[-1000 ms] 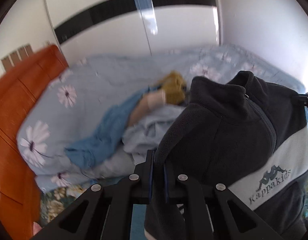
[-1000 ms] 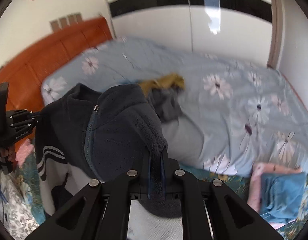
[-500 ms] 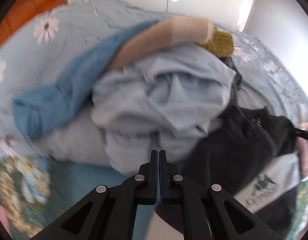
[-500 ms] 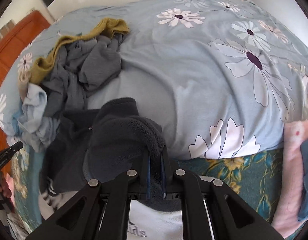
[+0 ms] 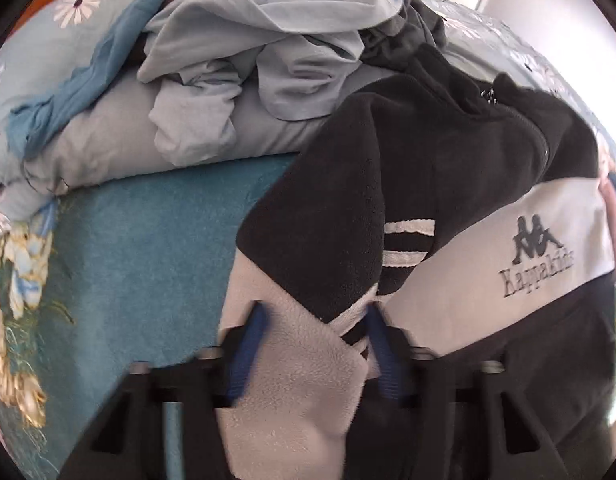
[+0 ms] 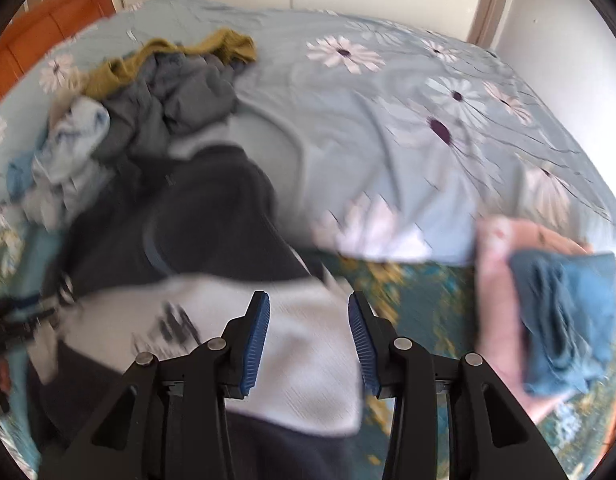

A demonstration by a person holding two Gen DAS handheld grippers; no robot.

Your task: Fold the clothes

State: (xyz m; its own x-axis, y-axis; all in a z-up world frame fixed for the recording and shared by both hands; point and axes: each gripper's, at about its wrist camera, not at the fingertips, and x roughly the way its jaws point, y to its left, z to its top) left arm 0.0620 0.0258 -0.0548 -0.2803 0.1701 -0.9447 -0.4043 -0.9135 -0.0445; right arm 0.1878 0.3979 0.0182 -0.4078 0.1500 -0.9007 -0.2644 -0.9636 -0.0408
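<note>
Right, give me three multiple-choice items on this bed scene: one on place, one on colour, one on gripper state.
1. Where does the fleece jacket lie?
A. on the bed's near edge
B. on the headboard
C. on the floor

2. What colour is the jacket's logo band?
A. red
B. white
C. yellow

3. How are the right gripper jaws?
A. shut on a sock
B. out of view
C. apart

Answers: 1 A, it drapes over the bedspread; 2 B, white around the print; 3 C, having just opened, pads clear of the cloth.
</note>
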